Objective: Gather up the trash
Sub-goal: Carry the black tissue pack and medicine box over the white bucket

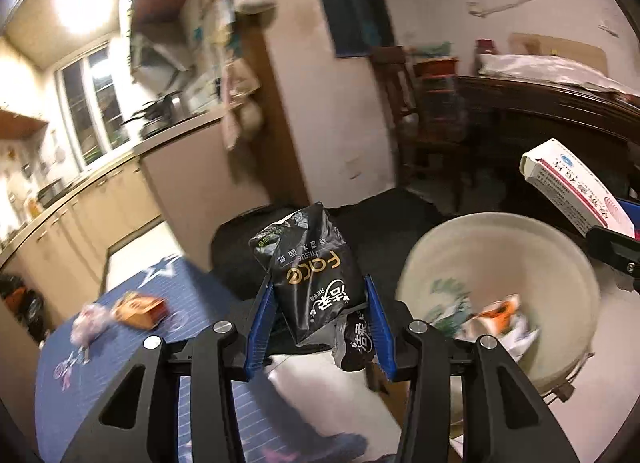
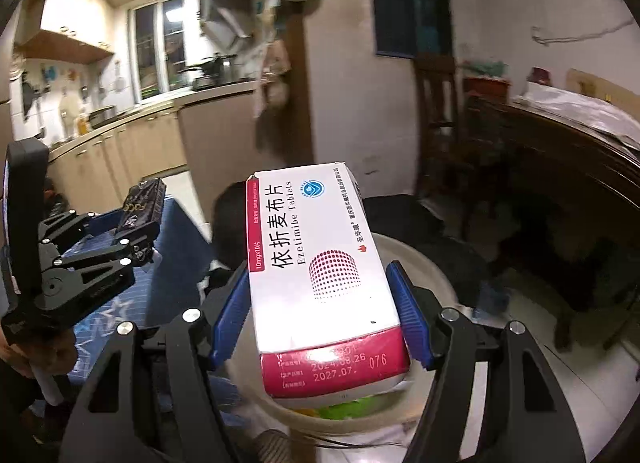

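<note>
My left gripper [image 1: 318, 291] is shut on a black tissue packet [image 1: 310, 271] with gold lettering, its torn end hanging below the blue pads. My right gripper [image 2: 320, 295] is shut on a white and magenta tablet box [image 2: 320, 263], held lengthwise between the blue pads. A round cream basin [image 1: 500, 295] with crumpled trash in it sits low at the right of the left wrist view; its rim [image 2: 420, 267] shows under the box in the right wrist view. The tablet box [image 1: 576, 187] appears above the basin's far right edge. The left gripper with the packet [image 2: 140, 215] shows at the left.
A blue star-patterned tablecloth [image 1: 160, 287] carries an orange carton [image 1: 140, 309] and a pinkish crumpled wrapper [image 1: 90, 323]. A black chair back [image 1: 240, 247] stands beyond the table. A dark wooden table [image 1: 540, 111] and chairs fill the right. Kitchen counters [image 1: 100, 191] run along the left.
</note>
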The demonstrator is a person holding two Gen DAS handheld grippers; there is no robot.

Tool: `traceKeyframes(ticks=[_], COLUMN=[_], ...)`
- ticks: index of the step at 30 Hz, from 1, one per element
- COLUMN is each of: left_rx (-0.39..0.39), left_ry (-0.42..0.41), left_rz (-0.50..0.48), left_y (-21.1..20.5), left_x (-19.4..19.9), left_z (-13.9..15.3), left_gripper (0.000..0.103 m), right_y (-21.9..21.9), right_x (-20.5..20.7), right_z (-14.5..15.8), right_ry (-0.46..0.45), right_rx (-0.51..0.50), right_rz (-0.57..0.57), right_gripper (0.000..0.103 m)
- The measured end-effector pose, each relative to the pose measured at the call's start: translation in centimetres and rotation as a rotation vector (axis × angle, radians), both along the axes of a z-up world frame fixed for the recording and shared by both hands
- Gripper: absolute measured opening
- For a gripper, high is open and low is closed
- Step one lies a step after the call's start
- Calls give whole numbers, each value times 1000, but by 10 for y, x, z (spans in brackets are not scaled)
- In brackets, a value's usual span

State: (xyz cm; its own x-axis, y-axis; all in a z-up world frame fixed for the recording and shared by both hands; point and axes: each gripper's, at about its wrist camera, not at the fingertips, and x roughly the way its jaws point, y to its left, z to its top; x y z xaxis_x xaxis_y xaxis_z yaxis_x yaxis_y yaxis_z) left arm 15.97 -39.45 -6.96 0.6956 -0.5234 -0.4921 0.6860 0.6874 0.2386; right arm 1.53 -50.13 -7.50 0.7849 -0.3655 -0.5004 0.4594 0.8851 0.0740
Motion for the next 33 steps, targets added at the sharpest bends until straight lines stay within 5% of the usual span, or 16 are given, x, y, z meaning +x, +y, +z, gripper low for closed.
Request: traceKeyframes(ticks=[12,27,33], left_rx=[31,83,90], left_ry=[27,74,99], left_rz=[-139,-227,-293], left_y=[-66,-98,-105], left_x=[-20,-18,-14], left_z=[-15,-41,-46], left_gripper=[46,46,57], right_y=[-42,-63,-71], right_x=[-32,-17,-2], right_z=[-18,-37,-46], right_ry=[16,54,90], right_rx=[26,61,68], right_rz=[-106,-99,-89], right_gripper=[64,64,71])
